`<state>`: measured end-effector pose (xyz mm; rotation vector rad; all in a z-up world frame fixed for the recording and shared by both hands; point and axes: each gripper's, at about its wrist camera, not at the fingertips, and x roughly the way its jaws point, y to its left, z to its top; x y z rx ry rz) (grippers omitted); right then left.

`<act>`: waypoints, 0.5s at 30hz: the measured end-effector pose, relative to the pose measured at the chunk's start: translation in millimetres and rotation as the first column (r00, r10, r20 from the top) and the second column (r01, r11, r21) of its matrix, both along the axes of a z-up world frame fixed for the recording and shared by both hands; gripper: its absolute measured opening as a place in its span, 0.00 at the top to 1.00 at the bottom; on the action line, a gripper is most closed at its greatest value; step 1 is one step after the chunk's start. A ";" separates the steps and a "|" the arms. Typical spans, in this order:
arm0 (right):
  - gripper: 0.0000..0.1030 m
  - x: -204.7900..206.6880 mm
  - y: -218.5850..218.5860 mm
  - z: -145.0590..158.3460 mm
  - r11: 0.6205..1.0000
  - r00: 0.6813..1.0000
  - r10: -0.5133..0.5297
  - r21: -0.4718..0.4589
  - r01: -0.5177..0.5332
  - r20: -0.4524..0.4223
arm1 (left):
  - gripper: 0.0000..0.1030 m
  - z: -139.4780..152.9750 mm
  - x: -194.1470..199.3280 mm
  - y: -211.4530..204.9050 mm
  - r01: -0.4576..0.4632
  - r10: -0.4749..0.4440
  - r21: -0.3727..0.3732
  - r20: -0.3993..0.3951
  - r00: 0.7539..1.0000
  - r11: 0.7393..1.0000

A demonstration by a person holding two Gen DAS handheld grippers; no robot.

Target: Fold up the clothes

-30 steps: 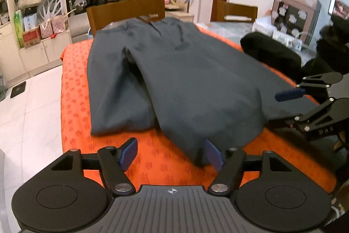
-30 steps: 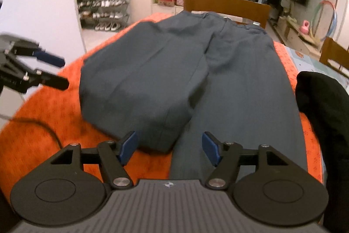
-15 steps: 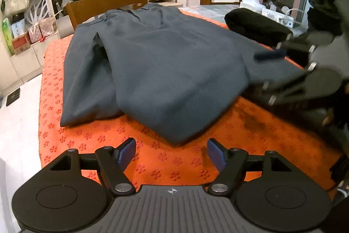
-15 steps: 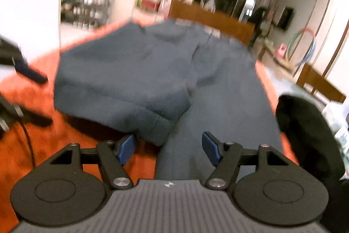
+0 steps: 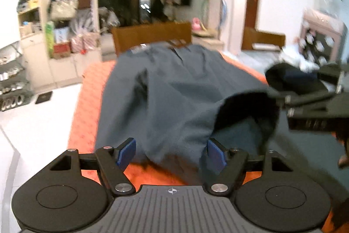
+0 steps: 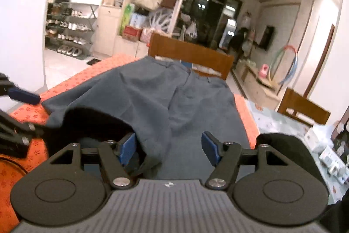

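Dark grey-blue fabric trousers spread on orange flower-print table cloth, waistband at far end by brown wooden chair back. Near leg hem lifted, gaping open w/ dark hollow inside.

Left wrist view only: water dispenser w/ bottle far right, door, small black mat on white floor at left. Hem opening seen right of centre; right gripper at its upper right edge, blurred, arm body coming in from right side. Whether its pads pinch the hem there: can't tell from this view.

Right wrist view only: shoe rack at left wall, black bundled garment on table at right, white boxes beside it. Same hem hollow here sits left of centre; left gripper at frame's left edge, blue pad above, black link below, just beside cloth edge.

Left gripper in own view: blue pads wide apart, low over near table edge, trouser hem fabric bulging between them, no clamp. Right gripper in own view: pads likewise spread, hem fold draped against left pad, pointing along trousers toward chair, roughly level.
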<state>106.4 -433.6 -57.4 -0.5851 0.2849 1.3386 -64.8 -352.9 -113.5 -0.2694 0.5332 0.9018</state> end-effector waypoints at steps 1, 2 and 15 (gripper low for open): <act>0.38 -0.8 3.9 -3.2 1.000 1.000 0.006 -0.017 -0.006 -0.001 | 0.28 3.0 -0.4 0.9 -0.013 0.013 0.010 0.009 1.000 1.000; 0.43 -1.7 7.7 -6.4 0.999 1.000 0.011 -0.034 -0.011 -0.002 | 0.28 4.0 0.3 3.0 -0.018 0.018 0.007 0.010 1.000 1.000; 0.94 -0.9 19.2 -27.9 0.984 0.986 0.033 -0.165 -0.061 -0.165 | 0.29 -26.8 13.9 -2.3 0.036 -0.044 -0.102 -0.076 0.996 0.994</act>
